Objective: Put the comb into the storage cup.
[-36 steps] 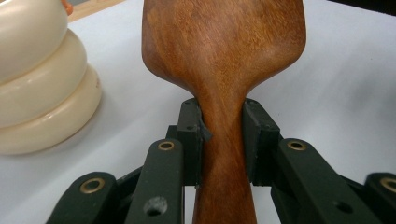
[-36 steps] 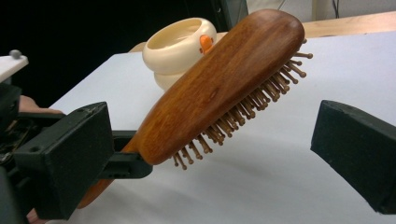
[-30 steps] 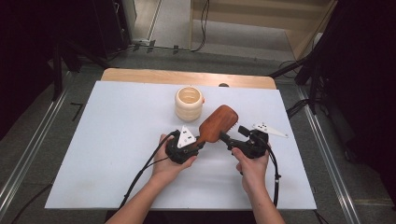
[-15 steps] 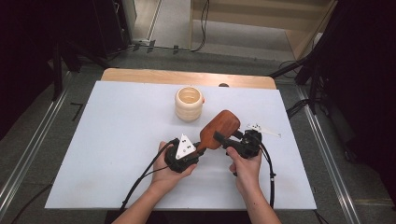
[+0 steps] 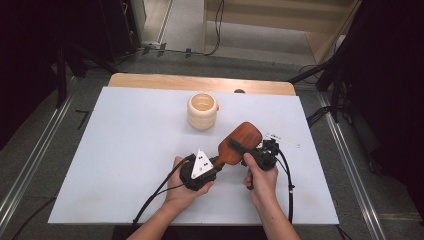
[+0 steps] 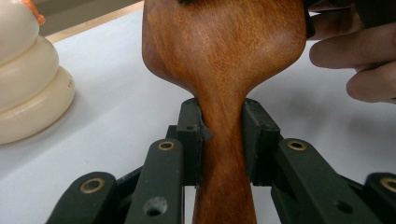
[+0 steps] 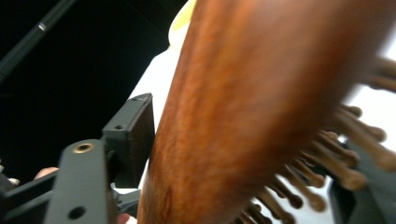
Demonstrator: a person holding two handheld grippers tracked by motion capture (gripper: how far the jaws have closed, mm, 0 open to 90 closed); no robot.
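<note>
A brown wooden hairbrush point(image 5: 240, 142) hangs just above the white table, held by both grippers. My left gripper point(image 5: 216, 166) is shut on its narrow handle, and both pads press the wood in the left gripper view point(image 6: 223, 126). My right gripper point(image 5: 245, 150) comes in from the right. Its jaws have just been closing on the brush head point(image 7: 261, 93), one pad against the smooth back and the other among the bristles point(image 7: 345, 172). A cream ribbed cup point(image 5: 202, 111) stands upright behind the brush, also at the left edge as the cup point(image 6: 23, 84).
The white table top point(image 5: 125, 150) has a wooden strip point(image 5: 200, 82) along its far edge. A small white strip point(image 5: 282, 139) lies right of the brush. Black cables point(image 5: 287, 185) trail from both grippers toward the near edge. Dark floor and metal rails surround the table.
The right gripper's jaws have closed around the brush head, one now lying across its back. Both hands and the brush have shifted slightly toward the near edge.
</note>
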